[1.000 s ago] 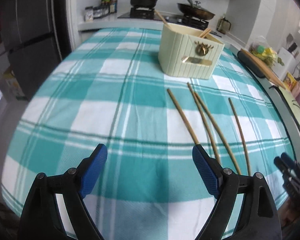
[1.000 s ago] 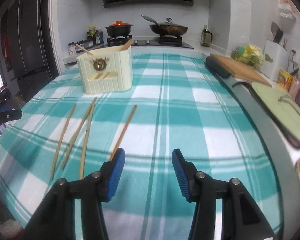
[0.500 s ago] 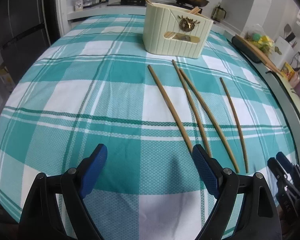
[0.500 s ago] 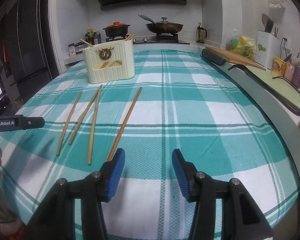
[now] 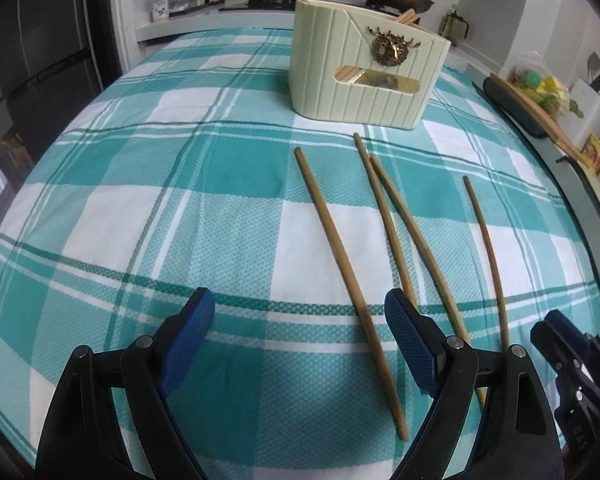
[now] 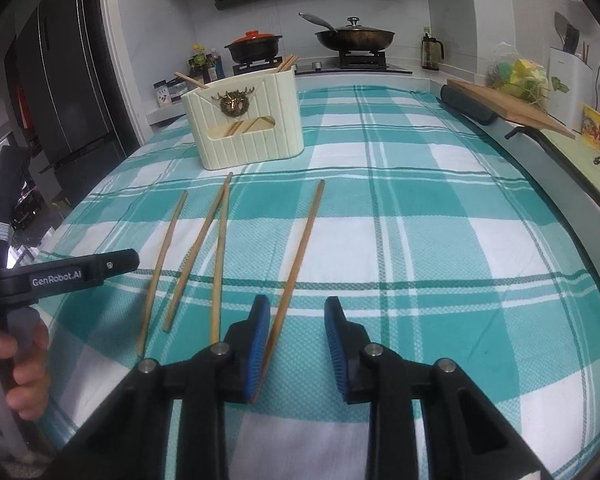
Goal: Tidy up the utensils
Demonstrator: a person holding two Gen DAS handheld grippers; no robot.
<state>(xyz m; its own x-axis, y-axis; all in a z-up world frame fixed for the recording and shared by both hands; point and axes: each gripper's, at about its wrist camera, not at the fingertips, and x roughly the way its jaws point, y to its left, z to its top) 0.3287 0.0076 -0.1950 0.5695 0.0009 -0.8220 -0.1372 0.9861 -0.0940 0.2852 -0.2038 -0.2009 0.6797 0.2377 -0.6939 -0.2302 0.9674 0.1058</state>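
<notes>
Four wooden chopsticks lie on the teal checked tablecloth (image 5: 140, 200) in front of a cream utensil holder (image 5: 340, 80) that has chopsticks standing in it. My left gripper (image 5: 300, 340) is open and low over the cloth. The near end of the leftmost chopstick (image 5: 340, 260) lies between its fingers, close to the right pad (image 5: 410, 344). My right gripper (image 6: 298, 340) has its jaws closing. The rightmost chopstick (image 6: 300, 248) runs between them along the left pad (image 6: 260, 340), with a gap to the right pad. The holder (image 6: 252, 140) stands beyond.
Two more chopsticks (image 5: 388, 220) lie touching between the outer ones. A stove with a red-lidded pot (image 6: 254, 46) and a pan sits behind the table. A cutting board (image 6: 508, 108) lies at the right edge. A hand (image 6: 20, 360) holds the left gripper.
Both grippers moved forward and lower toward the chopsticks. The right jaws narrowed, and the rightmost chopstick's near end now lies between them. The leftmost chopstick's end now sits between the left fingers.
</notes>
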